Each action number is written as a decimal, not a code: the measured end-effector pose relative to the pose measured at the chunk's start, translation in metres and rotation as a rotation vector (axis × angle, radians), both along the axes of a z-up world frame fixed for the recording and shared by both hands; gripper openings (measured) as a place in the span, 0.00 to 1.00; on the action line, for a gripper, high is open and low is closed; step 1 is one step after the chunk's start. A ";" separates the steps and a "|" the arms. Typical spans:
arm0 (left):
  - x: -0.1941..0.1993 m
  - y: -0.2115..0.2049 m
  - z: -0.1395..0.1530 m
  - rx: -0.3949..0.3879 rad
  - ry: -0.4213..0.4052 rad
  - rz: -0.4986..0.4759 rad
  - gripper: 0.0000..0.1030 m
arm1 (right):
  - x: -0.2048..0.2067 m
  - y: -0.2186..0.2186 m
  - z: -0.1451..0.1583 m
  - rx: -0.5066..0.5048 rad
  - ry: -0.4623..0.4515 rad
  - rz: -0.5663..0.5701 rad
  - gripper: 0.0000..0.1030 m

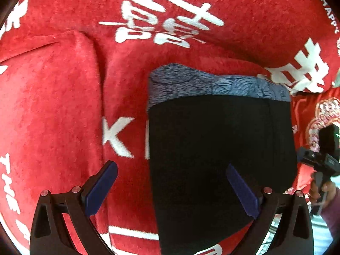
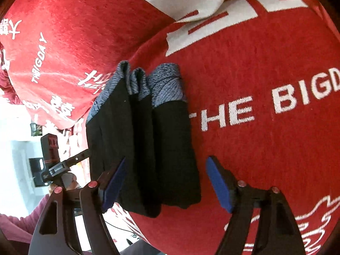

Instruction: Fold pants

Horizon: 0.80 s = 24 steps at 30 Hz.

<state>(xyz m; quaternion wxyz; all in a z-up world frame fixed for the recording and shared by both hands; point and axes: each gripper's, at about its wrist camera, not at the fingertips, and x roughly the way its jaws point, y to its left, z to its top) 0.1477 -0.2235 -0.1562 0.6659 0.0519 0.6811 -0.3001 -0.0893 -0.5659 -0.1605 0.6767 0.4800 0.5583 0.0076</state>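
Our right gripper [image 2: 165,182] has its jaws spread wide and pressing on nothing, with the near end of the folded pants [image 2: 146,144] lying between the pads. Our left gripper [image 1: 172,188] is open too, straddling the bundle's left edge. The pants run lengthwise straight away from both sets of jaws, so the near end is what we reach first; the right looks closer. The cloth is matte black, stacked in soft layers, with a blue-grey patterned band [image 1: 212,85] at the far end, on a plush red blanket [image 2: 265,68] with white lettering.
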 end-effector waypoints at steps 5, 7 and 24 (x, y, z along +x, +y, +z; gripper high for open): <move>0.006 -0.014 -0.014 -0.059 0.041 0.012 1.00 | 0.019 0.001 -0.022 0.092 -0.043 0.065 0.77; 0.006 -0.021 -0.019 -0.069 0.051 0.007 1.00 | 0.026 0.004 -0.027 0.113 -0.068 0.101 0.77; -0.006 -0.037 -0.020 -0.071 0.020 0.052 0.98 | 0.051 0.011 -0.040 0.185 -0.103 0.104 0.82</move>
